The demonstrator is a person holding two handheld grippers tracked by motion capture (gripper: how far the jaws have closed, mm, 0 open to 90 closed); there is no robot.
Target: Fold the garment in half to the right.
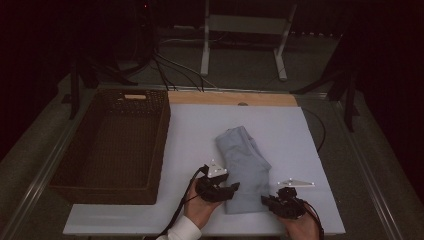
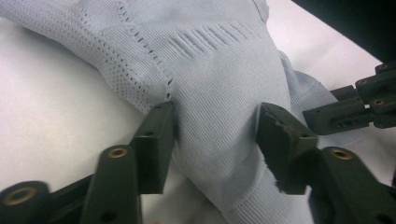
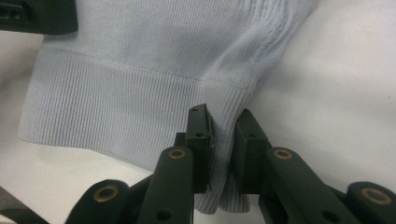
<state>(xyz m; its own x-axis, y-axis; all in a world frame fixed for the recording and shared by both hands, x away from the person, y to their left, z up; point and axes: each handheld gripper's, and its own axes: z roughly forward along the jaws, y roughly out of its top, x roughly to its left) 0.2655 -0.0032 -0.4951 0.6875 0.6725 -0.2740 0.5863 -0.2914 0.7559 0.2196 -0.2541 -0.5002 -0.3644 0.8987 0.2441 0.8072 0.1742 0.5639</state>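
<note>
At near hem, sweater (image 3: 140,60) corner pinched, probably hidden.

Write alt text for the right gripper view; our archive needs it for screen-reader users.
The right gripper pinches the ribbed hem corner of a folded pale blue knit sweater between its two black jaws, which rise from the bottom edge. The sweater lies on a white table surface, and part of the left gripper shows at the top left corner.

One folded pale-blue knit garment (image 1: 243,167) lies on one white bench (image 1: 300,135), with one dark wicker basket (image 1: 112,145) standing at its left. Two handheld grippers are at the near edge, the left gripper (image 1: 231,189) and the right gripper (image 1: 266,201), each with two black jaws.
</note>
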